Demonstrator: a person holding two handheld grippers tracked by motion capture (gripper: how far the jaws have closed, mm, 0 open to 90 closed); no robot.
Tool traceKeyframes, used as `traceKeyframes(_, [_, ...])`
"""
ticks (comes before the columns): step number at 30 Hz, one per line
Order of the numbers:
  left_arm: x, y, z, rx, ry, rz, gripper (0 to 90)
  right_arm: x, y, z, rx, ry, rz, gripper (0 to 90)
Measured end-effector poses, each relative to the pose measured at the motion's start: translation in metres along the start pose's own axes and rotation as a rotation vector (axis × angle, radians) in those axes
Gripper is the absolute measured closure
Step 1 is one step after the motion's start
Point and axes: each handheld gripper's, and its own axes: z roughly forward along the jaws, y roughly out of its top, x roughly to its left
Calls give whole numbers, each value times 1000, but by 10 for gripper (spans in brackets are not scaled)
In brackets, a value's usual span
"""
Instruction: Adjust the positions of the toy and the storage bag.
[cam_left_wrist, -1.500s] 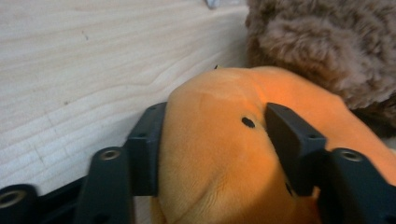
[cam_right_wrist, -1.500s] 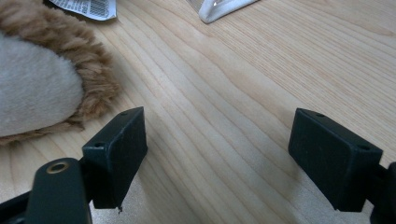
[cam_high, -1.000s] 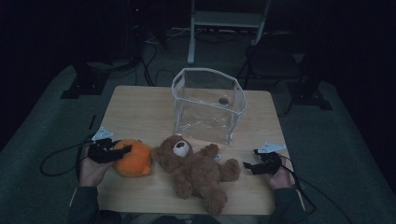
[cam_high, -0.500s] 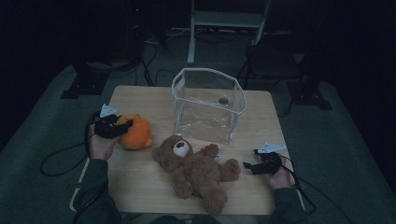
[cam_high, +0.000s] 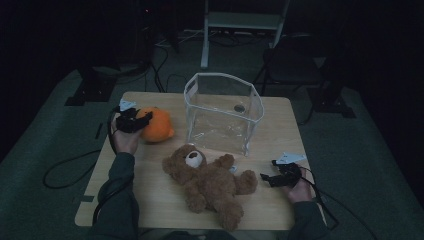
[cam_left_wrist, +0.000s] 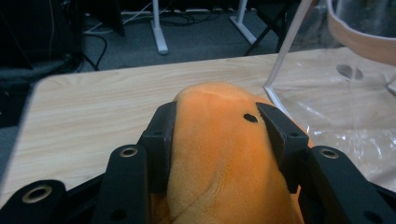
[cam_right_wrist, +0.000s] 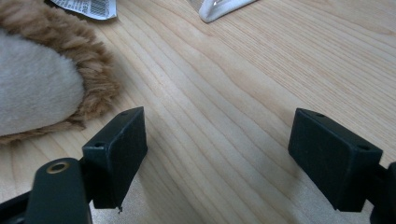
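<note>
The left gripper (cam_high: 136, 120) is clamping the round orange plush toy (cam_high: 157, 125) between both jaws, holding it over the light wooden table (cam_high: 150, 170) just left of the clear plastic open-topped bin (cam_high: 223, 112). The bin is lying directly to the toy's right, so the coming move is likely calling for a lift over its near rim. The right gripper (cam_high: 274, 178) is resting wide open and empty by the brown teddy bear (cam_high: 210, 182).

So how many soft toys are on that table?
2. An orange plush at the left, clamped in the left gripper; a teddy bear lying at the front middle.
</note>
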Motion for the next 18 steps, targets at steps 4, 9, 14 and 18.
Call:
traceKeyframes(4, [-6,-13,27,108,22,27,484,0,0,0,1,0,0,186])
traceKeyframes(9, [1,-14,20,80,-14,-20,358,0,0,0,0,0,0,186])
traceKeyframes(14, [4,-13,14,63,-11,-29,299,0,0,0,0,0,-1,186])
traceKeyframes(18, [1,-11,8,25,18,-7,288,0,0,0,0,0,0,186])
